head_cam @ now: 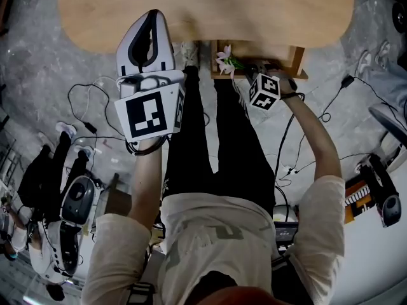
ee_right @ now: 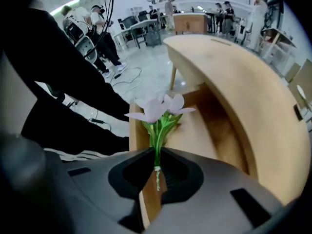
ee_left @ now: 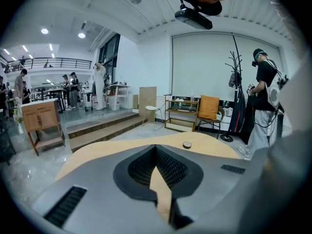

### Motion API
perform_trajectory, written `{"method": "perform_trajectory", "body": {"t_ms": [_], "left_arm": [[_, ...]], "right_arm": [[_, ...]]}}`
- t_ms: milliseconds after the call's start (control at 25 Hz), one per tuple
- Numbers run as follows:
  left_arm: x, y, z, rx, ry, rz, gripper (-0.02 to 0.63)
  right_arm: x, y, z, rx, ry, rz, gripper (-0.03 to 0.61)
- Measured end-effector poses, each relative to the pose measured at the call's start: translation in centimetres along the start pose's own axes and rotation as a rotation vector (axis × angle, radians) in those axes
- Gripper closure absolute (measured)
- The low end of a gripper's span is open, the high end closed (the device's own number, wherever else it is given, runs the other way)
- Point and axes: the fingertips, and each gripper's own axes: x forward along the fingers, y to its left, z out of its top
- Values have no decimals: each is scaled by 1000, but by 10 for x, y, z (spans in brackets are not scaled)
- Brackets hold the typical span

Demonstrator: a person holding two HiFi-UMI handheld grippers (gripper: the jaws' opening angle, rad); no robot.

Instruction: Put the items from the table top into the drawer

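A pink artificial flower (ee_right: 158, 108) with a green stem stands out of my right gripper (ee_right: 157, 152), whose jaws are shut on the stem. In the head view the flower (head_cam: 224, 60) hangs over the open wooden drawer (head_cam: 294, 61) under the table's front edge, with the right gripper (head_cam: 247, 67) just behind it. The drawer's inside (ee_right: 204, 126) lies right below the bloom. My left gripper (head_cam: 152, 14) is held above the tabletop (head_cam: 267, 11), jaws shut and empty. Its own view shows the left gripper (ee_left: 156, 147) facing a small brown round thing (ee_left: 187, 145) on the far side of the tabletop (ee_left: 112, 150).
The person's black-clad legs (head_cam: 216, 138) stand close to the drawer. Cables (head_cam: 89, 107) trail over the grey floor on both sides. Equipment (head_cam: 76, 202) lies on the floor at the left. Another person (ee_left: 265, 96), a chair (ee_left: 208, 108) and steps (ee_left: 107, 128) are beyond the table.
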Motion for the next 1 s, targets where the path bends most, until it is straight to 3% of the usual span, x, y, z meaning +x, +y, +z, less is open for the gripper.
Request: {"method": "perform_trajectory", "body": {"t_ms": [200, 400, 760, 880, 1000], "left_arm": [[3, -7, -5, 27, 20, -22, 607], [10, -13, -9, 30, 30, -27, 607], [18, -14, -1, 19, 17, -41, 607], [20, -13, -1, 17, 14, -44, 607], [25, -10, -7, 19, 27, -44, 607]], "right_arm": [[24, -3, -24, -34, 98, 24, 534], [24, -27, -11, 29, 38, -26, 534], [26, -31, 3, 113, 16, 10, 532], [25, -33, 10, 162, -8, 2, 445], [25, -37, 16, 185, -28, 4, 445]]}}
